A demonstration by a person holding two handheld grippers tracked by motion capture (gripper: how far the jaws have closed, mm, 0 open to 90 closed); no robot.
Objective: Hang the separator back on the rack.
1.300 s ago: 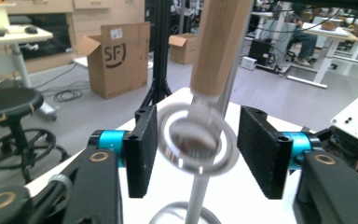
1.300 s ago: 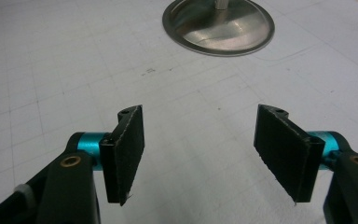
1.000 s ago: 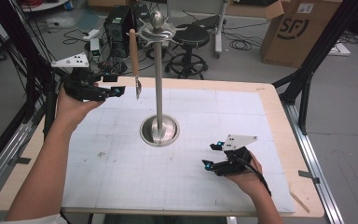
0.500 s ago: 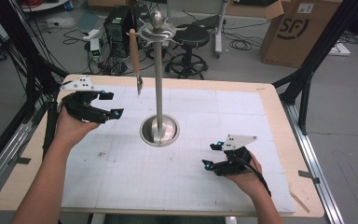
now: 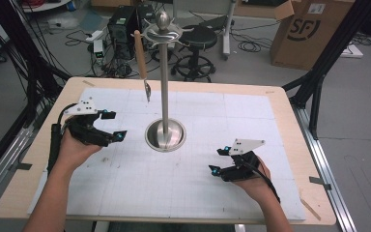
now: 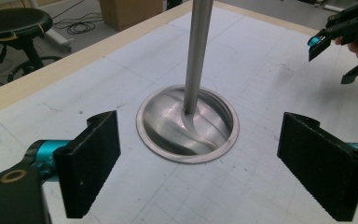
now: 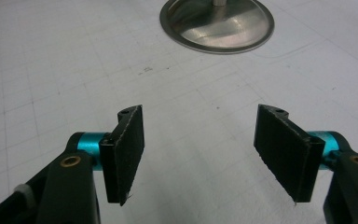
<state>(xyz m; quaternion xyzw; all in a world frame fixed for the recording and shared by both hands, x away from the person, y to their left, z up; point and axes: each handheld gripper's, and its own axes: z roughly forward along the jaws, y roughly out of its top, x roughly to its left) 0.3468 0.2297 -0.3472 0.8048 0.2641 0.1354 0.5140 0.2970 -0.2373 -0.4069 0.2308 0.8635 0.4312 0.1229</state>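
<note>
Both tongs empty. My left tongs [image 5: 110,126] have just been opening, nothing between them, now lower and clear of the utensil [image 5: 141,63] left hanging on the stand [image 5: 164,87], up ahead. Right tongs [image 5: 221,161] gape, idle. Hanging looks done.

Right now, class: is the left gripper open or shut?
Open. In its own view, the left gripper's jaws stand wide apart with nothing between them, only the stand's base beyond. They have just been opening.

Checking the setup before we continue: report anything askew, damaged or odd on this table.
Nothing stands out. The metal stand is upright on the white mat, and the wooden-handled utensil hangs straight from its top. Only faint scuff marks show on the mat.
</note>
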